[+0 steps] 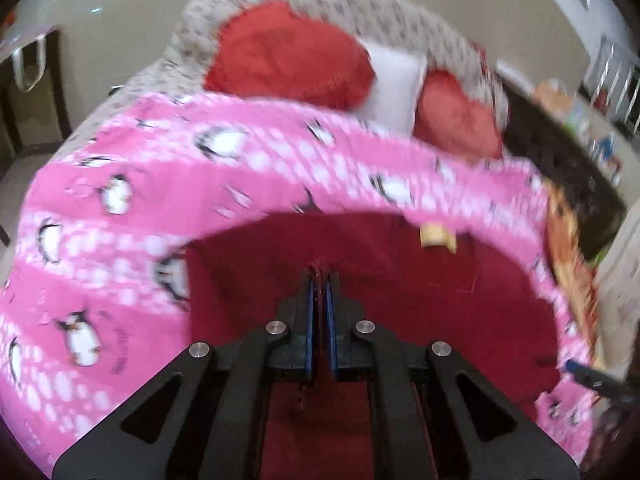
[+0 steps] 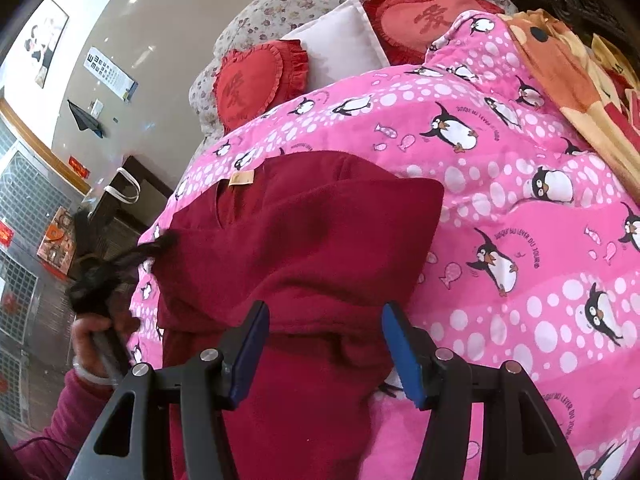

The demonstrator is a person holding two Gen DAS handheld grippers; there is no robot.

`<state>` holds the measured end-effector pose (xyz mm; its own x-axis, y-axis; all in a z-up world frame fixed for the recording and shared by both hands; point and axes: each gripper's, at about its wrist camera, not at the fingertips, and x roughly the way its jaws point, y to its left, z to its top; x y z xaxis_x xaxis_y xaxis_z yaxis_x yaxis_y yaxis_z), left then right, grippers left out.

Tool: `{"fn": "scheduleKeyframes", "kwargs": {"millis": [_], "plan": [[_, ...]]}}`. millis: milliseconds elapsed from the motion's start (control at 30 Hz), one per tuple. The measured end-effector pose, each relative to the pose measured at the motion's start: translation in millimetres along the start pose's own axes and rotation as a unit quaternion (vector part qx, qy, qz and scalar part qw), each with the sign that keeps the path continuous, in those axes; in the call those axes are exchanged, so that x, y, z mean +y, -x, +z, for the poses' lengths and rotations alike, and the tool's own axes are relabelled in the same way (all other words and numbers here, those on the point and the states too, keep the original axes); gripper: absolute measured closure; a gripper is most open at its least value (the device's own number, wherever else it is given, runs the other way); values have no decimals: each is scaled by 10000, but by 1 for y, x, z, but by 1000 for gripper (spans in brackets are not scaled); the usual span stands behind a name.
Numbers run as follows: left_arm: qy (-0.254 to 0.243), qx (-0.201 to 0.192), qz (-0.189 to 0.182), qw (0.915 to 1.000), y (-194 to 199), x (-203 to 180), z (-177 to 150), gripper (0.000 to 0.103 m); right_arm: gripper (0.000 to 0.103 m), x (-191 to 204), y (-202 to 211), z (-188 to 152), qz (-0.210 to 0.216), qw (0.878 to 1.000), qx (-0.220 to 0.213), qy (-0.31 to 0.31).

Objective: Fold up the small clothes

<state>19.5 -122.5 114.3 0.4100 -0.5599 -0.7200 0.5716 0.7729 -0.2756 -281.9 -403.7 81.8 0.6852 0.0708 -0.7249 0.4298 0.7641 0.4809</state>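
Two grippers work one dark red fleece garment (image 2: 304,240) that lies on a pink penguin-print quilt (image 2: 500,184) spread over the bed. The left gripper (image 1: 320,280) has its blue pads pressed together on a fold of the red fleece, pinching an edge. The right gripper (image 2: 324,344) is spread wide, its fingers (image 2: 250,350) straddling the lower part of the garment with nothing held.

The garment looks partly folded: an upper flap with a small tan label (image 2: 242,178) lies over the lower part. The step in hand seems to be carrying the pinched edge across to complete a fold. To do it well, the left gripper should keep its pinch firm and lift only enough to clear the layer beneath, then lay the edge down flush with the opposite side. The right gripper could press down on the crease line to anchor the fleece, since the soft quilt may let it slide or bunch.
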Motion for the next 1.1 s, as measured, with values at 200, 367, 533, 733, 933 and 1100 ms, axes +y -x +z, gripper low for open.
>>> {"fn": "scheduleKeyframes", "kwargs": {"millis": [200,367,533,733,933,1100], "plan": [[94,383,259,9989,-5,24,-26,99,44,0,-13,0,-157,9998,128,78],[128,432,310,9985,-9,22,-40,99,44,15,-36,-4,-633,9950,370,673],[-46,448,506,9977,1,22,-41,80,44,10,-49,-30,-1503,9720,1267,1289],[23,240,520,9984,20,16,-46,71,44,-7,-4,-15,-787,9933,607,584],[-164,136,510,9985,29,-3,-50,71,44,-6,-28,-1,-1172,9906,424,567],[-245,182,483,9984,30,-3,-54,71,44,-1,-46,-52,-1295,9759,1394,1071]]}}
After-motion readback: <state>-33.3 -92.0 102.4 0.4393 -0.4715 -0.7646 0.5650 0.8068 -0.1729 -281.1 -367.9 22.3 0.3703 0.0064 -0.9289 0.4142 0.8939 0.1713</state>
